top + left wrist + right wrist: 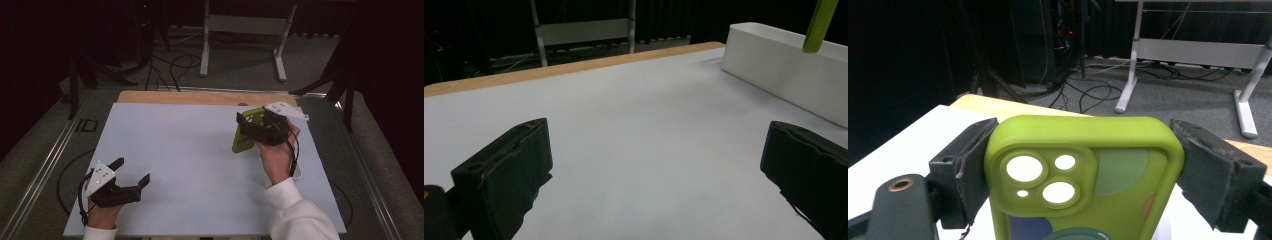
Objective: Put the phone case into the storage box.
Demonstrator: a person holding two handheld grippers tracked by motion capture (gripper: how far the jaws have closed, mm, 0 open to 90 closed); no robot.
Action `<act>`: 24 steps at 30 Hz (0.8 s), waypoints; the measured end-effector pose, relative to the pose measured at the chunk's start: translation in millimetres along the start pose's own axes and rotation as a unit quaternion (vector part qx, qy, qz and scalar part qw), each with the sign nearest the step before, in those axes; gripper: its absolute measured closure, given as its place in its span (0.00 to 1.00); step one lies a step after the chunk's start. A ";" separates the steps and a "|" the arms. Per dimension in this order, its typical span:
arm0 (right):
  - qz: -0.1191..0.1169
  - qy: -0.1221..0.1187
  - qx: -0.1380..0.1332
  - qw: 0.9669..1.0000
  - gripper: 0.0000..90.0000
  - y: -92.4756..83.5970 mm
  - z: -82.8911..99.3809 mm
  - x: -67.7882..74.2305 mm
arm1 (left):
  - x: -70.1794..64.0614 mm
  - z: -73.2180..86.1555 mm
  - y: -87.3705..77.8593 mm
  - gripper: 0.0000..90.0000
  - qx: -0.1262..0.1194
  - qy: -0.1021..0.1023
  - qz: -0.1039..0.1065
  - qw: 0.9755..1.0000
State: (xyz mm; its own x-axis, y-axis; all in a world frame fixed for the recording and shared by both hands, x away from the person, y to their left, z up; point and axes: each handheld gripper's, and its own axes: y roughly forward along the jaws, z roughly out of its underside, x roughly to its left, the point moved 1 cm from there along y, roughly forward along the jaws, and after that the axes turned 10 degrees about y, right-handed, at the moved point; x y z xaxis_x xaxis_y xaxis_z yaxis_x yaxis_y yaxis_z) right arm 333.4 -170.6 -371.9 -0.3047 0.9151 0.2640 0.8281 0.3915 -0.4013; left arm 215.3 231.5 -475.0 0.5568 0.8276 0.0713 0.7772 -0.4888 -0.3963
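right claw [1083,170] clamps phone case [1083,190] edges | left claw [131,172] agape

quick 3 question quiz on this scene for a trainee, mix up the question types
1. True or false: the right gripper is shut on the green phone case.
2. How do the left gripper's jaws stand? A) open, nothing between them B) shut on a case C) shut on a cable
3. In the left gripper view, what pale thing stands on the white table beneath the case?

Key:
1. True; the jaws press its two long edges.
2. A.
3. A white box, apparently open-topped.
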 end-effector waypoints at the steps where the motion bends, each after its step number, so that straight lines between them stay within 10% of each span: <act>1: 0.000 0.001 0.000 1.000 0.18 0.3 -0.3 -0.5 | -0.1 -0.1 0.0 0.01 0.000 0.001 0.001 1.000; 24: 0.029 -0.007 -0.003 1.000 0.18 2.9 -21.4 -14.1 | -1.7 0.0 1.5 0.01 0.001 0.002 0.003 1.000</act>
State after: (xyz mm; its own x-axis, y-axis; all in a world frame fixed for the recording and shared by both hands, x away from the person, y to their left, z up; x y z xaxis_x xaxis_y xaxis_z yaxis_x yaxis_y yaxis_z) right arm 350.1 -184.5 -358.0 -0.2622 0.9377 0.2278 0.8472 0.3367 -0.4108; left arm 215.5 229.3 -475.7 0.5623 0.8236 0.0737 0.7739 -0.4928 -0.3977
